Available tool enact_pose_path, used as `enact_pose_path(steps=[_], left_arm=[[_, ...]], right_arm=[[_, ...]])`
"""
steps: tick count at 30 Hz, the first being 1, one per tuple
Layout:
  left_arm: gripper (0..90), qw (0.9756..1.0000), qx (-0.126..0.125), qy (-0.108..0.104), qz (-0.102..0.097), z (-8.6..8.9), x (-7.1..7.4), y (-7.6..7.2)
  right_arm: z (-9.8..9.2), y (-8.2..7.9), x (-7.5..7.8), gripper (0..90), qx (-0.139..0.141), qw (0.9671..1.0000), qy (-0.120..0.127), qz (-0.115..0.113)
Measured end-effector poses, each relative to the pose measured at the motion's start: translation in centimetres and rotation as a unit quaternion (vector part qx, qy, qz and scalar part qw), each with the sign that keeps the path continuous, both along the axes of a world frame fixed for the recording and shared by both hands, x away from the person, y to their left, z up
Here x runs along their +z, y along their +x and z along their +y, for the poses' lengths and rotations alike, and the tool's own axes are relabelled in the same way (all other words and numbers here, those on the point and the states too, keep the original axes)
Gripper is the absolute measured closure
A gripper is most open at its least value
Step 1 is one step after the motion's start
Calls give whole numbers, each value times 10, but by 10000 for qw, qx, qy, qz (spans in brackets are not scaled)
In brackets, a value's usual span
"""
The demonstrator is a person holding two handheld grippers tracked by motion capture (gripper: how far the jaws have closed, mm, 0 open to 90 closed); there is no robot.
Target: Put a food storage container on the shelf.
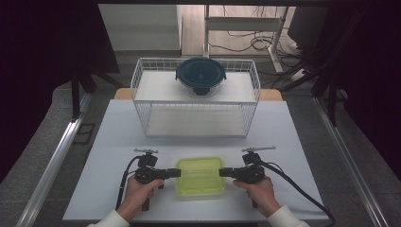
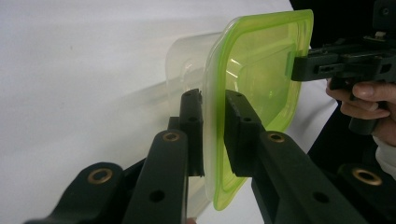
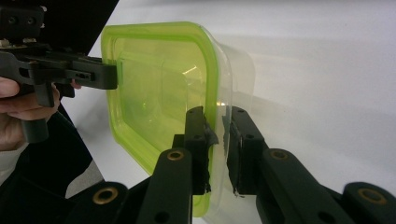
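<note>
Two-handed grip on the green-lidded container, front of table; lift not yet begun.

White table [image 1: 118,142] carries a wire rack [image 1: 142,85] at the far side, with a dark round lidded bowl [image 1: 201,76] on its upper shelf; lower shelf bare. The clear container with green lid [image 1: 200,176] sits flat on the table at the near edge, between the two hands. Left gripper [image 1: 178,173] has its jaws narrowed onto the lid rim at the container's left side, rim pinched between the pads [image 2: 236,121]. Right gripper [image 1: 222,172] likewise clamps the opposite rim. Judgement: grasp stage complete on both sides; container appears to rest on the table, so raising it and carrying it, probably to the rack, remains.
</note>
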State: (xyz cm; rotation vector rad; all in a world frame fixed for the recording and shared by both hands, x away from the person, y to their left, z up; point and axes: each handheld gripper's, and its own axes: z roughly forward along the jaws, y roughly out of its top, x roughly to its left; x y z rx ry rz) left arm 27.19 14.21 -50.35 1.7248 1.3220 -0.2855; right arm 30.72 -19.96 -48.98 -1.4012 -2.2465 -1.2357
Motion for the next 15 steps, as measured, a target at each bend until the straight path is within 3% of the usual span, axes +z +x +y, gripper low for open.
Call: enact_pose_path(steps=[6,15], left_arm=[[792,9996,-33,-35,-270,0,9,-3],[792,9988,-68,7,-475,-1,17,-7]], right_arm=[[-3,-3,6,784,5,9999,72,-107],[-4,-5,14,783,59,9995,89,-286]])
